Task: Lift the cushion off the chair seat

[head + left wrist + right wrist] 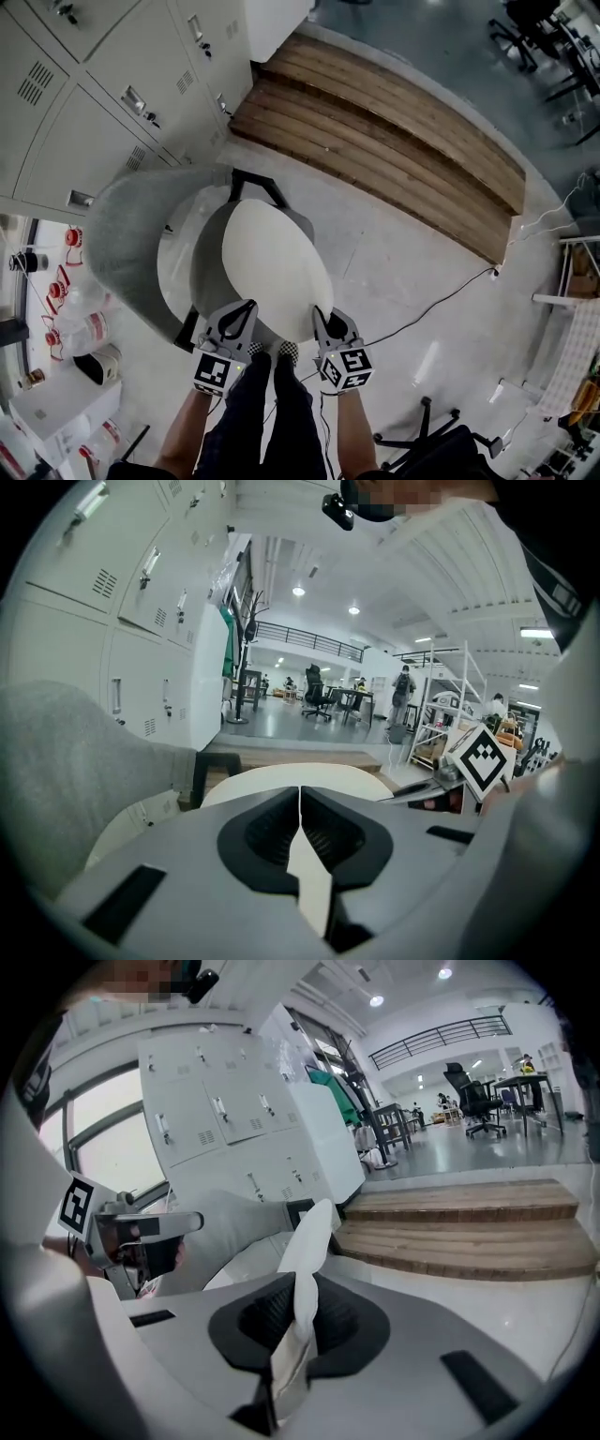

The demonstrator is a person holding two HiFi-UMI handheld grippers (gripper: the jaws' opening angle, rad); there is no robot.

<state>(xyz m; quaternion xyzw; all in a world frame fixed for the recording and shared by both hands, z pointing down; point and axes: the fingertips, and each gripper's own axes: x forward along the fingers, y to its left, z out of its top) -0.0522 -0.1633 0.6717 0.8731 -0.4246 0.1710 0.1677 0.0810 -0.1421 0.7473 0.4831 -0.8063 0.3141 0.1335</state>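
Cushion [277, 267] is held by its edge at the front of the chair [122, 234], over the seat.
Left tool [247, 309] and right tool [320, 319] are clenched on thin cushion edge only; a slip is risked if the far edge sags.

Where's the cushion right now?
Head view, centre: the cushion is held over the grey chair, near edge pinched by the left gripper and right gripper.

No readable words, brands or numbers; only black-and-white square marker patterns on left cube [214, 373] and right cube [345, 367].
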